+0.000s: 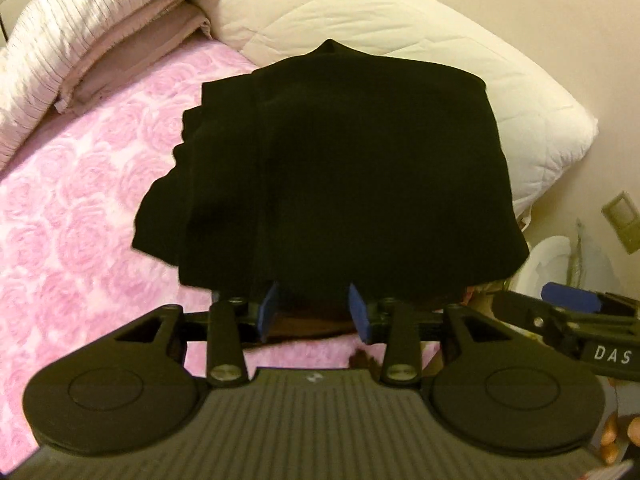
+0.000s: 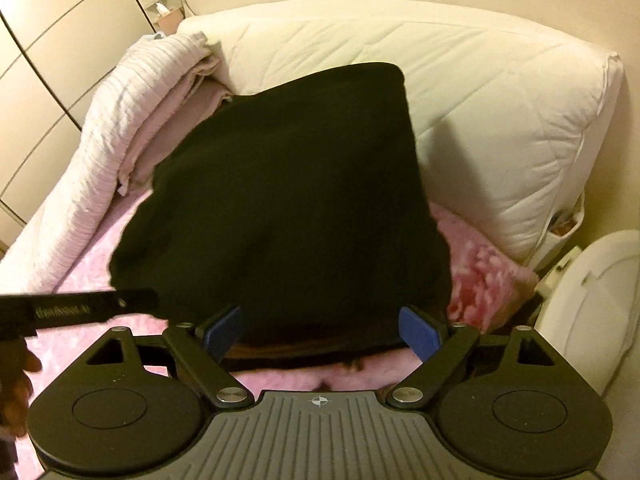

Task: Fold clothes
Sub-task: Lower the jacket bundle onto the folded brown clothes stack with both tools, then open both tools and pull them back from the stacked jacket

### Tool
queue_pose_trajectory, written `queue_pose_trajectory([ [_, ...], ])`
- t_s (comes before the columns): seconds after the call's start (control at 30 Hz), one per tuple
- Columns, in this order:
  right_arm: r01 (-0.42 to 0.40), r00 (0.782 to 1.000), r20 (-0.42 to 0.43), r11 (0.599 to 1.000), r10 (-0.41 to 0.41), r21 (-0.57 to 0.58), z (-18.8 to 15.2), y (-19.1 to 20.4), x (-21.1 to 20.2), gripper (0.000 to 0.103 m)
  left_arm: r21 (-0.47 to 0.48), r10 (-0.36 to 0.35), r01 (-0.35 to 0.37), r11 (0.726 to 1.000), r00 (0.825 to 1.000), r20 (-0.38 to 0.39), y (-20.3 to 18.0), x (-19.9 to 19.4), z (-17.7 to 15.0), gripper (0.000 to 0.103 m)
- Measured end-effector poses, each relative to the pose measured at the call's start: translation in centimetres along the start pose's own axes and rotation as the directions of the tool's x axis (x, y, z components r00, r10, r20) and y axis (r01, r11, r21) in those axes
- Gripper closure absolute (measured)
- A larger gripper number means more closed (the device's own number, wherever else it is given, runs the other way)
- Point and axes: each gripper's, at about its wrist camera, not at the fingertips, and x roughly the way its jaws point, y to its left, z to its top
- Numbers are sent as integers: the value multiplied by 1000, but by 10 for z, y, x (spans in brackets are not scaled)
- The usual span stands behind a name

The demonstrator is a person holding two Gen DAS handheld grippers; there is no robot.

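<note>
Tools (image 1: 314,312) (image 2: 320,334) gape; garment (image 1: 340,168) hides pillow (image 1: 400,20)

From my left wrist camera, I see the left gripper (image 1: 314,312) with its blue pads (image 1: 269,308) spread apart, the near edge of a black garment (image 1: 336,168) draped over their tips. The garment lies in a folded heap on the pink rose-patterned bedspread (image 1: 80,232). Beyond it sits a white quilted pillow (image 1: 460,60), with a folded striped blanket (image 1: 72,32) to the left. At the right edge, the right gripper (image 1: 572,298) pokes into view.
</note>
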Motion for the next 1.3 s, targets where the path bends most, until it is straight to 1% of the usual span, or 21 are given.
queue_pose_trajectory([
  [0.1, -27, 1000, -1, 1000, 27, 3, -11, 6, -15, 14, -1, 26, -26, 1000, 999, 20, -12, -22, -19, 67],
  [0.2, -53, 998, 14, 999, 53, -9, -31, 7, -43, 14, 3, 44, -44, 999, 998, 35, -27, -45, -40, 67],
  [0.37, -34, 999, 14, 999, 35, -37, -55, 8, -77, 14, 12, 74, -75, 997, 995, 63, -48, -83, -77, 66],
  [0.5, -19, 1000, 14, 998, 20, -60, -74, 8, -105, 14, 7, 99, -100, 995, 992, 72, -59, -109, -108, 64],
  [0.63, -17, 999, 26, 995, 19, -94, -96, 12, -132, 14, -11, 110, -110, 994, 991, 76, -64, -132, -135, 61],
  [0.73, -23, 1000, 16, 994, 25, -107, -111, 17, -146, 14, -31, 112, -110, 993, 991, 73, -65, -147, -152, 59],
  [0.87, -11, 1000, 2, 992, 12, -125, -130, 26, -158, 14, -57, 117, -113, 992, 990, 77, -63, -161, -171, 59],
  [1.0, 12, 1000, -14, 991, -14, -131, -142, 32, -167, 14, -68, 134, -128, 989, 987, 87, -61, -172, -185, 59],
  [1.2, 57, 998, -30, 990, -61, -128, -149, 41, -174, 14, -67, 124, -117, 991, 986, 108, -55, -177, -194, 59],
  [1.3, 67, 997, -34, 989, -72, -130, -151, 46, -172, 14, -42, 143, -139, 989, 984, 102, -53, -172, -194, 60],
])
